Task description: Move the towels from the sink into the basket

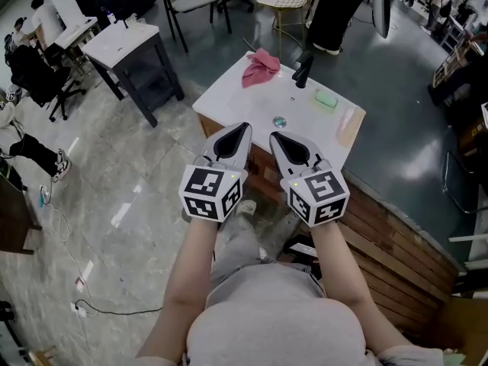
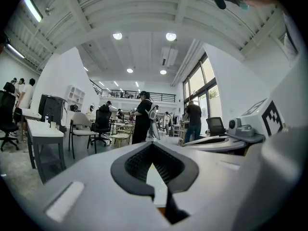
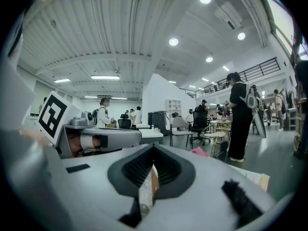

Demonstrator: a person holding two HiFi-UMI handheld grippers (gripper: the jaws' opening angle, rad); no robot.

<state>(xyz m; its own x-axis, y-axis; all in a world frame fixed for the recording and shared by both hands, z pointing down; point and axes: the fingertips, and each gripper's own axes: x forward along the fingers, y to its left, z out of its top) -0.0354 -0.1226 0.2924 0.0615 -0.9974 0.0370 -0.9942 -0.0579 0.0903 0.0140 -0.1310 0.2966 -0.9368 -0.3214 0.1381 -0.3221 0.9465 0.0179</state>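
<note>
Seen from above in the head view, a person's two bare forearms reach forward, each holding a grey tool topped with a black-and-white marker cube (image 1: 213,192). The left tongs (image 1: 245,126) and right tongs (image 1: 273,135) sit side by side in the middle of the frame, above the near edge of a white sink bench (image 1: 229,101). Only this view shows the whole bench top. A crumpled pink towel (image 1: 261,67) lies at its far left, well apart from both tools. A black tap (image 1: 303,70) stands just right of the towel, a round drain (image 1: 280,121) sits mid-surface, and a small green block (image 1: 325,98) lies towards the right. A white table (image 1: 122,40) on dark legs stands in the upper left, on the grey floor. The left gripper view looks level across a bright open workroom. The left tongs (image 2: 153,146) are closed, tips meeting with nothing between them, and the other tool shows at the right edge. The towel does not appear here. A person in black (image 2: 142,117) stands in the middle distance among chairs and desks. The right gripper view shows the right tongs (image 3: 154,146) also closed and empty. Just beyond them, right of centre, a sliver of the pink towel (image 3: 198,151) peeks over the grey tool body. The left tool and its cube sit at the left edge.
</note>
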